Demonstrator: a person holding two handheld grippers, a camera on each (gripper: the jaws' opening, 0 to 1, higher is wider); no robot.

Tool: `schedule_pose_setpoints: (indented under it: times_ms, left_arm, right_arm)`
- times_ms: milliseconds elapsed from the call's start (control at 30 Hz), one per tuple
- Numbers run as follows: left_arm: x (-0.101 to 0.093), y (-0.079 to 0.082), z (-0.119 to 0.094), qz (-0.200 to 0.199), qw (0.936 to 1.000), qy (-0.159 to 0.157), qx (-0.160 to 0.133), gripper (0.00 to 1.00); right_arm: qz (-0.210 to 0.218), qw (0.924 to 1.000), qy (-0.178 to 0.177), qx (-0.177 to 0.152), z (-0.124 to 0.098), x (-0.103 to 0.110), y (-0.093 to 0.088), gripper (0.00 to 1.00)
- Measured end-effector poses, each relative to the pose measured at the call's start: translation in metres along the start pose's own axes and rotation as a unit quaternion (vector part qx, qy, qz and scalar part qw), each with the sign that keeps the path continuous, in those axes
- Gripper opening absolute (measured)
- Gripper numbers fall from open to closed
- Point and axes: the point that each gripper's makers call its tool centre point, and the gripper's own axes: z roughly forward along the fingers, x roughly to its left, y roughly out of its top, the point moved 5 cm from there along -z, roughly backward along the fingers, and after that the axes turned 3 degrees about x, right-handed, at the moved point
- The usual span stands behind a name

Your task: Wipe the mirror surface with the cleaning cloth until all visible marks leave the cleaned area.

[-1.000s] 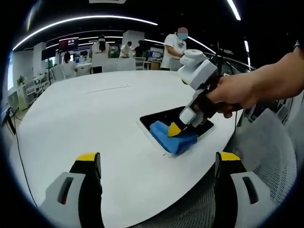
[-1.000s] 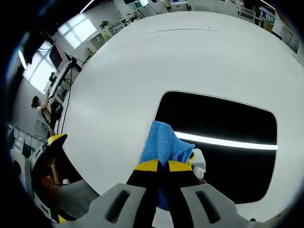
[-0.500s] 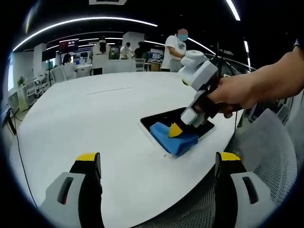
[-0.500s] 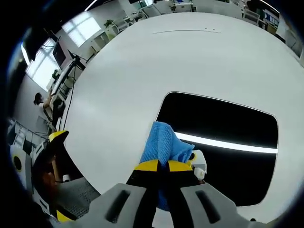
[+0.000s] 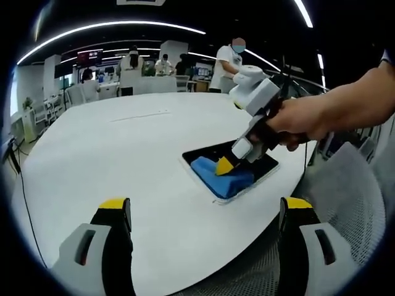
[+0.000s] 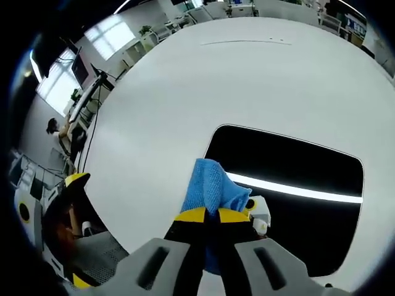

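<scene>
The dark flat rectangular mirror (image 6: 290, 185) lies on the big white round table (image 5: 111, 154), close to the table's near edge, and a bright strip of ceiling light shines back from it. The soft blue cleaning cloth (image 6: 210, 188) sits on the mirror's left end and is pinched tight in the closed yellow tips of the right gripper (image 6: 205, 216), which a bare hand (image 5: 302, 120) tilts down onto the glass. The left gripper (image 5: 203, 216) hangs over the near table edge with its two jaws wide apart and holding nothing, with lots of bare white table beyond it; I can read no words anywhere.
</scene>
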Motion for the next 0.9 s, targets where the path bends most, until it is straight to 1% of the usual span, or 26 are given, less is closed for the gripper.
schedule_pose_setpoints:
  times_ms: [67, 167, 233, 300, 333, 400, 533, 700, 767, 900]
  left_arm:
    - [0.000, -0.001, 0.001, 0.002, 1.0000, 0.000, 0.002, 0.99]
    - [0.002, 0.000, 0.000, 0.005, 1.0000, 0.006, -0.002, 0.99]
    - [0.003, 0.001, -0.001, 0.003, 0.9999, 0.008, -0.008, 0.99]
    - [0.002, 0.001, 0.000, 0.005, 1.0000, 0.006, -0.002, 0.99]
    - [0.002, 0.001, 0.000, 0.007, 0.9999, 0.007, -0.004, 0.99]
    - [0.003, 0.002, -0.001, 0.008, 0.9999, 0.009, -0.009, 0.99]
    - [0.003, 0.002, 0.000, 0.008, 0.9999, 0.007, -0.009, 0.99]
    - [0.004, 0.000, 0.000, 0.008, 0.9999, 0.008, -0.005, 0.99]
    - [0.003, 0.000, 0.000, 0.008, 0.9999, 0.007, -0.007, 0.99]
    - [0.003, -0.001, 0.000, 0.006, 1.0000, 0.006, -0.004, 0.99]
  right_arm:
    - [0.001, 1.0000, 0.001, 0.000, 0.001, -0.001, 0.003, 0.00]
    - [-0.007, 1.0000, -0.001, -0.003, 0.002, -0.001, 0.006, 0.00]
    - [-0.004, 1.0000, 0.001, -0.003, 0.004, -0.004, 0.010, 0.00]
    - [-0.003, 1.0000, 0.002, -0.004, 0.003, -0.004, 0.013, 0.00]
    - [-0.003, 1.0000, 0.002, -0.004, 0.004, -0.005, 0.015, 0.00]
    - [-0.004, 1.0000, 0.002, -0.005, 0.006, -0.007, 0.020, 0.00]
    - [-0.021, 0.9997, -0.003, -0.010, 0.009, -0.009, 0.030, 0.00]
    - [-0.033, 0.9994, -0.009, -0.008, 0.011, -0.010, 0.041, 0.00]
    - [-0.035, 0.9993, -0.010, -0.008, 0.015, -0.014, 0.048, 0.00]
    - [-0.035, 0.9993, -0.009, -0.009, 0.016, -0.017, 0.054, 0.00]
